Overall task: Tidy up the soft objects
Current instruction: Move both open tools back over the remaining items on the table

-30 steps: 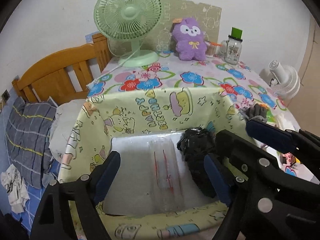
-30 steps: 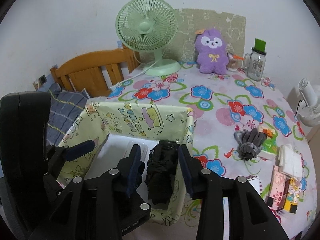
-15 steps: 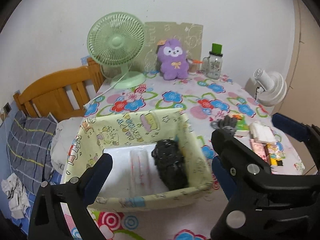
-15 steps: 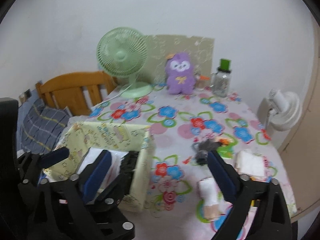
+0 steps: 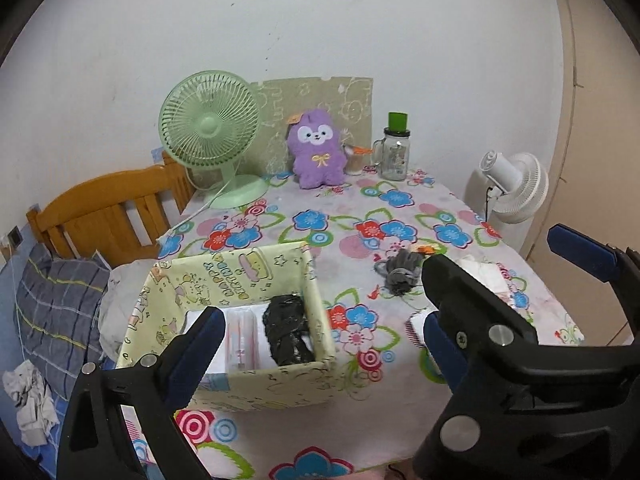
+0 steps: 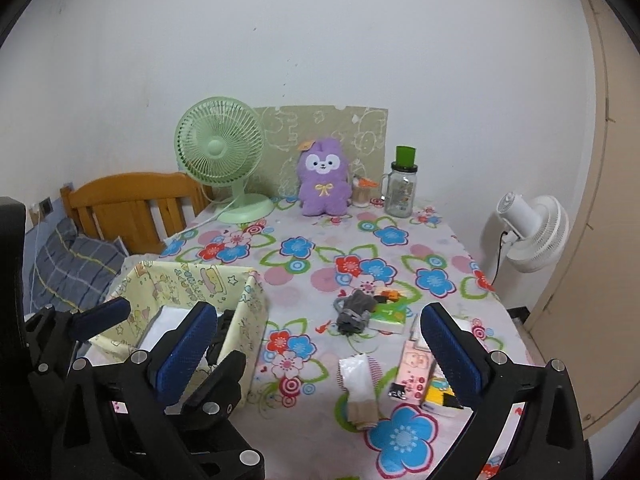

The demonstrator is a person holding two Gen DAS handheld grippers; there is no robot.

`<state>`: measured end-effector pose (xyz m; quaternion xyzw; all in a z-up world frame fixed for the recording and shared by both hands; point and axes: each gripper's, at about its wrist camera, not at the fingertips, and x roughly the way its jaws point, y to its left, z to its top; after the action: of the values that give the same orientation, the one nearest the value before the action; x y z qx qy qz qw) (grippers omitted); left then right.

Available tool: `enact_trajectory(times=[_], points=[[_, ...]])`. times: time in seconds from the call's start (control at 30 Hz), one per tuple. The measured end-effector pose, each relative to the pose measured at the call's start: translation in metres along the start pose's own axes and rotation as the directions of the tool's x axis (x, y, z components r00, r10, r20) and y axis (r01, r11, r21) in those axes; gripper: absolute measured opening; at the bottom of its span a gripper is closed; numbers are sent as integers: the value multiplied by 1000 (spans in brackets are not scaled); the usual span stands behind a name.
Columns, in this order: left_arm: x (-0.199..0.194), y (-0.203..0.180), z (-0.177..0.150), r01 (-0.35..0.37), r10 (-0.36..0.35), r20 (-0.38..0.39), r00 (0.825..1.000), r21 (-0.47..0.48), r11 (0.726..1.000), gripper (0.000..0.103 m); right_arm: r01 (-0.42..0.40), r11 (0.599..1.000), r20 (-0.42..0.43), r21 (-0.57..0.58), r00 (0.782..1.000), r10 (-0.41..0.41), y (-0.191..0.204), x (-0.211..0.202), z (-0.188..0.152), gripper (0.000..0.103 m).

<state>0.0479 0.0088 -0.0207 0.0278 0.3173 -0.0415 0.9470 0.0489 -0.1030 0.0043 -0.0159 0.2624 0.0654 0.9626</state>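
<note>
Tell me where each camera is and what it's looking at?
Left wrist: on the left gripper, looking across the table at the yellow box; its own open fingers show, plus the right gripper's.
Right wrist: on the right gripper, facing the grey glove; its open fingers and the left gripper show.
Both see the purple plush and green fan.

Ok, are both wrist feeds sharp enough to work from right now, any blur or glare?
Left wrist view: sharp, evenly lit, no glare; fisheye bends the wall edge, and the black bundle in the fabric box reads clearly. Right wrist view: also sharp, the grey gloves crisp; black corners are lens vignette.
</note>
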Motion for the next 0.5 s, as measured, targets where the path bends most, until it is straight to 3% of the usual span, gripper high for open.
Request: enact_trajectory(times=[0.5], points=[[-24, -37, -4, 29, -29, 59, 998, 4, 1000, 101, 34, 999, 36, 27, 999, -35, -32, -33, -8, 103]])
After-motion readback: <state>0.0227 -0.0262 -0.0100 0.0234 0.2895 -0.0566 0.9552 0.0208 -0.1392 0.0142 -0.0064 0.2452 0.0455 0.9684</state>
